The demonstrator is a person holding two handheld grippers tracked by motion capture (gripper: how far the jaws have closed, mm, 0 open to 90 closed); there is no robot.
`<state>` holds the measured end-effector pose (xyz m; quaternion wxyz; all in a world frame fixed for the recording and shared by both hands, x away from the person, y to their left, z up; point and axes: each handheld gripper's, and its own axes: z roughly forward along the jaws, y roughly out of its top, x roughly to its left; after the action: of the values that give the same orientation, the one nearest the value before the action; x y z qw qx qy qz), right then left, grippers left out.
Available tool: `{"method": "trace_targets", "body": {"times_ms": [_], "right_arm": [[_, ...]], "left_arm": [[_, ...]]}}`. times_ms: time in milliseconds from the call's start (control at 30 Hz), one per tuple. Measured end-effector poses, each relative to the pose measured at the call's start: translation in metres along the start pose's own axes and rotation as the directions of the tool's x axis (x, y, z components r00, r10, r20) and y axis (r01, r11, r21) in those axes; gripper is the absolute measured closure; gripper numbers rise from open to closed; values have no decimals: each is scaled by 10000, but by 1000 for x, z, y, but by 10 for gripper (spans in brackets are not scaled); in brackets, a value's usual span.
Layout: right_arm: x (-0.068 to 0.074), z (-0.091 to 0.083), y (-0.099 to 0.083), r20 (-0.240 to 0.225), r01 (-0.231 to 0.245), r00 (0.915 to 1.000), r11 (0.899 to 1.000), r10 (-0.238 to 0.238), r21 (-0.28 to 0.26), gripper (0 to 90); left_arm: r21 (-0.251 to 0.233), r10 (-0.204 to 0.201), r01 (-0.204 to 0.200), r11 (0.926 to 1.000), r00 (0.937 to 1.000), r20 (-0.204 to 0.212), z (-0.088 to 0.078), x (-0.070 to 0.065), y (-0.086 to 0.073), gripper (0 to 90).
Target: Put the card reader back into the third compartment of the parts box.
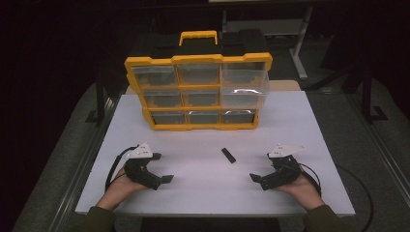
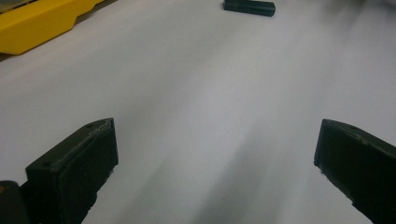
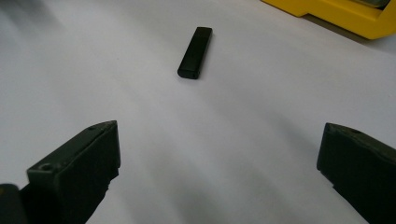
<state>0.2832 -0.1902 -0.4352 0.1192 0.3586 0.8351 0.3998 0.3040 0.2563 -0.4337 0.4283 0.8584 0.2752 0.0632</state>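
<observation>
- The counter [image 1: 300, 193] is a flat white sheet, smooth and hard; anything small lying on it will likely skate if you nudge it sideways, so come down on your target rather than sweep at it
- The yellow organiser [image 1: 198, 92] stands at the far side of the counter, its clear drawers facing you; one drawer [image 1: 244, 89] on the right column sits pulled out further than the others; it is well apart from both of your grippers
- Your left gripper [image 1: 167, 179] rests low near the front left of the counter, jaws spread wide with nothing between them; your right gripper [image 1: 255, 178] mirrors it at the front right, jaws likewise wide apart and empty
- The black stick [image 3: 195, 45], which looks like a capped USB drive, lies flat on the counter between the two grippers and a little ahead of them, nearer your right one; judge it light, rigid and thin, with a smooth shell that may slip; it is too low for a careless pinch, so take it across its narrow width at mid-length, pads on the two long edges, jaws close to the counter; expect it to pivot if you catch one end
</observation>
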Motion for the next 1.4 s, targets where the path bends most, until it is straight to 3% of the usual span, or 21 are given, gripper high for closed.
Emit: {"method": "trace_targets", "body": {"times_ms": [1400], "right_arm": [[-1,-3,2,-224,-226,9995,9991,218,-346,0]], "left_arm": [[-574,-286,300,9979,9993,258,19,0,25,0]]}}
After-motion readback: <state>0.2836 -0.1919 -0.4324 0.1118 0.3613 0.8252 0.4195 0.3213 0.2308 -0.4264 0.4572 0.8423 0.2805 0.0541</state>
